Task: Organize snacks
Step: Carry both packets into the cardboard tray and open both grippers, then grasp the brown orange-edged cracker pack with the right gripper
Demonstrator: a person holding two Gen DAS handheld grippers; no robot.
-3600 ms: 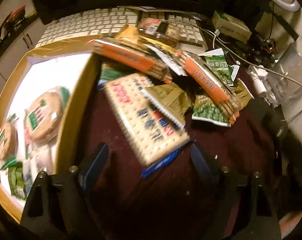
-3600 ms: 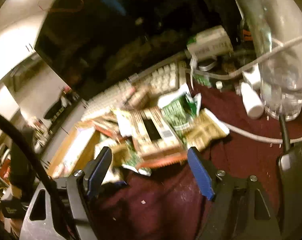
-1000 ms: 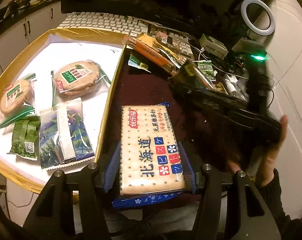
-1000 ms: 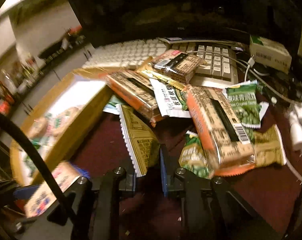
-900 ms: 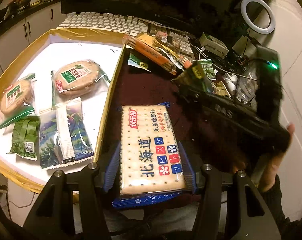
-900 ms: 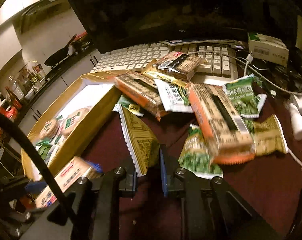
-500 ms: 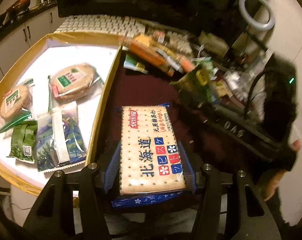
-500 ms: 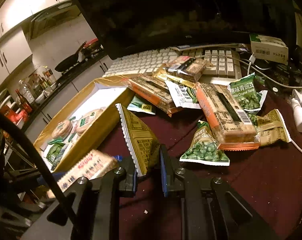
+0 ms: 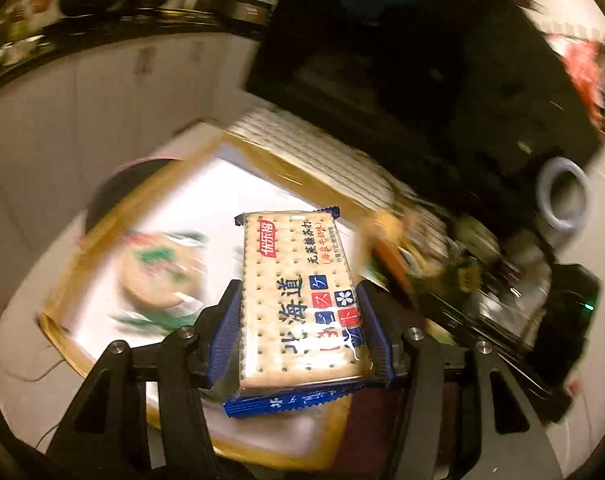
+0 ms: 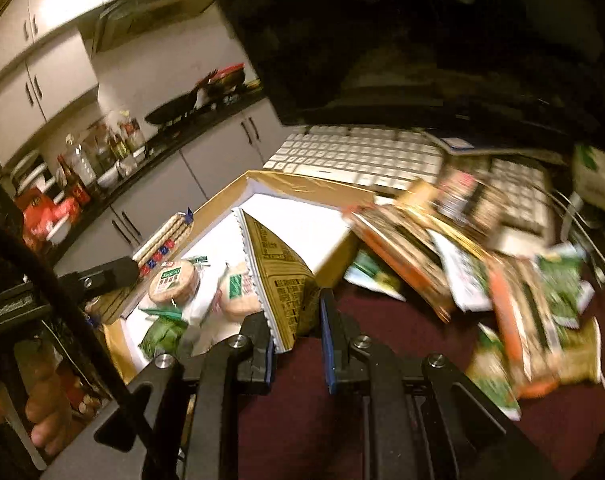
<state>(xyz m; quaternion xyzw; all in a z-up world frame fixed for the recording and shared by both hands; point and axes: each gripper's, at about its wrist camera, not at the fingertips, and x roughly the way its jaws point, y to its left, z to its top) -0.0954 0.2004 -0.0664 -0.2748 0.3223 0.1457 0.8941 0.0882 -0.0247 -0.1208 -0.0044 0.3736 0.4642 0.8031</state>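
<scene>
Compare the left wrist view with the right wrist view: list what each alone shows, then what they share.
Left wrist only: the white ring light, and the printed front of the blue-edged cracker pack clamped in the left hand-held gripper.

Right wrist only: the olive-gold snack pouch pinched in the right hand-held gripper, and the heap of unsorted packets on maroon cloth.

Both: the gold-rimmed white tray, the round wrapped biscuits and the white keyboard.

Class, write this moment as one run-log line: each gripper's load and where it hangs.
left gripper: shut on cracker pack, above tray | right gripper: shut on olive packet, near tray edge | neither released yet
</scene>
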